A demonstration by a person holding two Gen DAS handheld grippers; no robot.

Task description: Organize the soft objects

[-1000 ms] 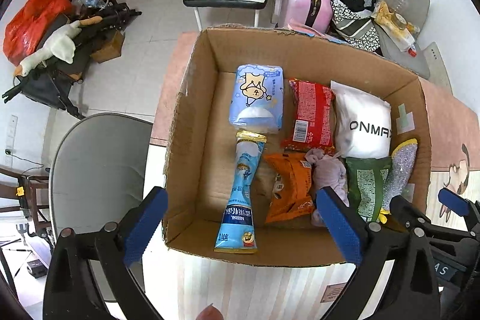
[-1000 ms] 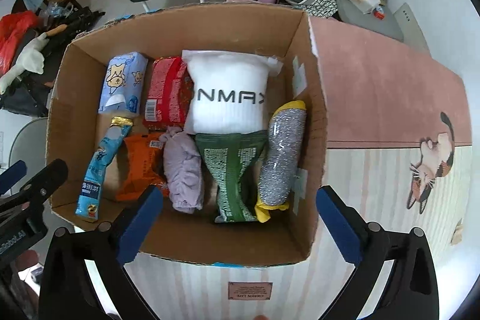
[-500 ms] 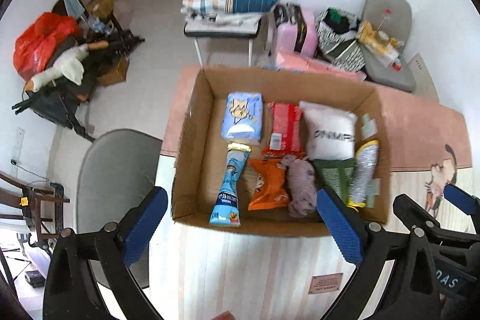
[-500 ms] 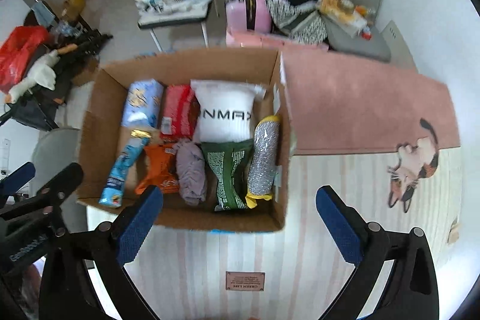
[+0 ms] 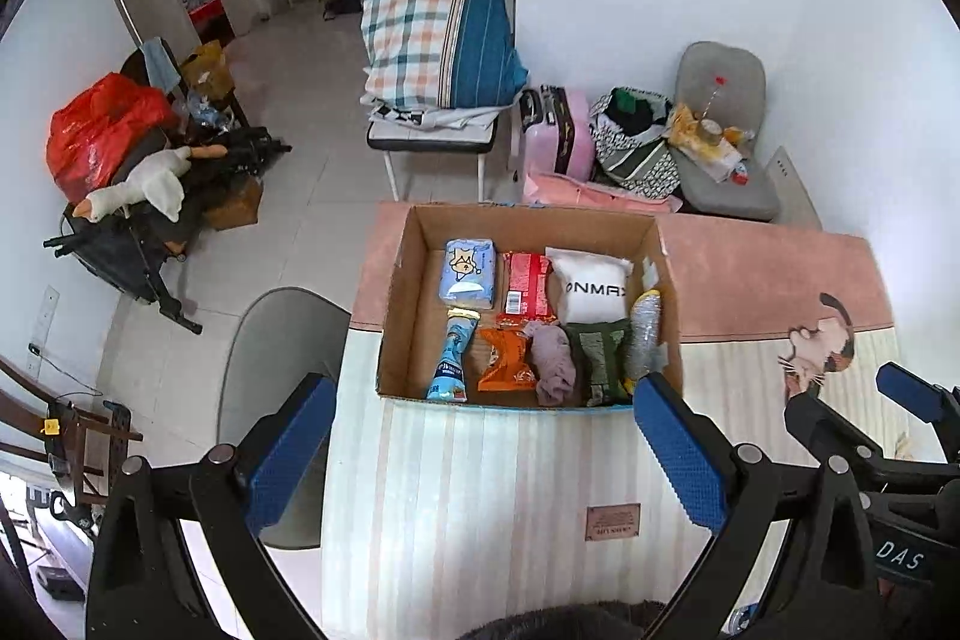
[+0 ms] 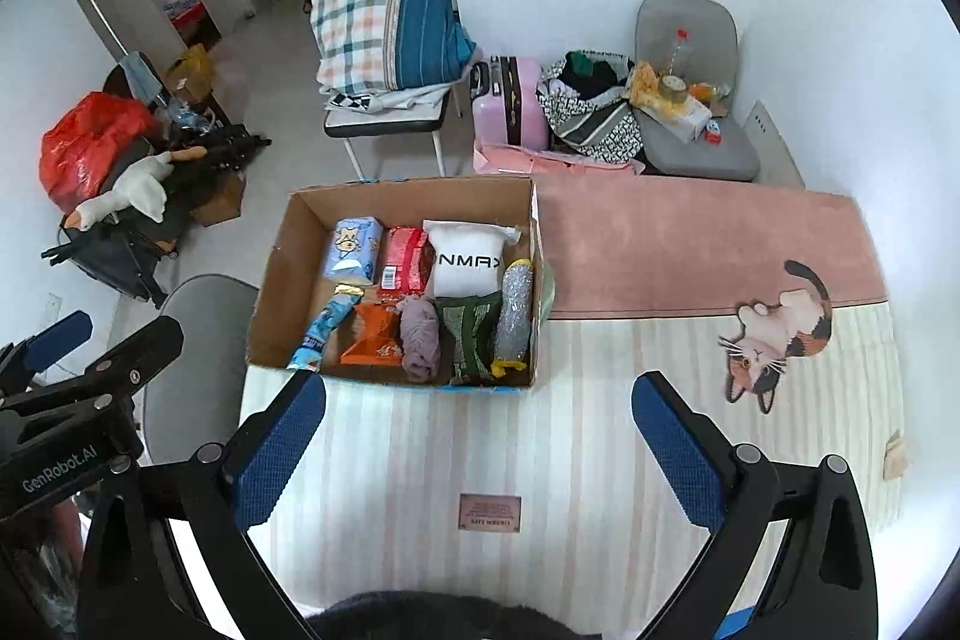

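Soft objects are seen packed in two rows inside an open cardboard box (image 5: 408,316), which is set on a table covered by a striped and pink cloth with a cat print (image 6: 774,334). In the far row a white pillow pack (image 5: 591,289) is placed at the right, a red packet (image 5: 528,280) is laid beside it and a blue tissue pack (image 5: 468,271) at the left. In the near row, from right to left, a silver scrubber (image 6: 515,316), a green pouch (image 6: 471,334), a mauve cloth bundle (image 6: 420,337), an orange snack bag (image 6: 375,337) and a slim blue sachet (image 6: 321,328) are lined up. The left gripper (image 5: 480,454) is held above the near table edge with its jaws spread wide and nothing between them. The right gripper (image 6: 480,454) is likewise held wide apart and empty, well clear of the box.
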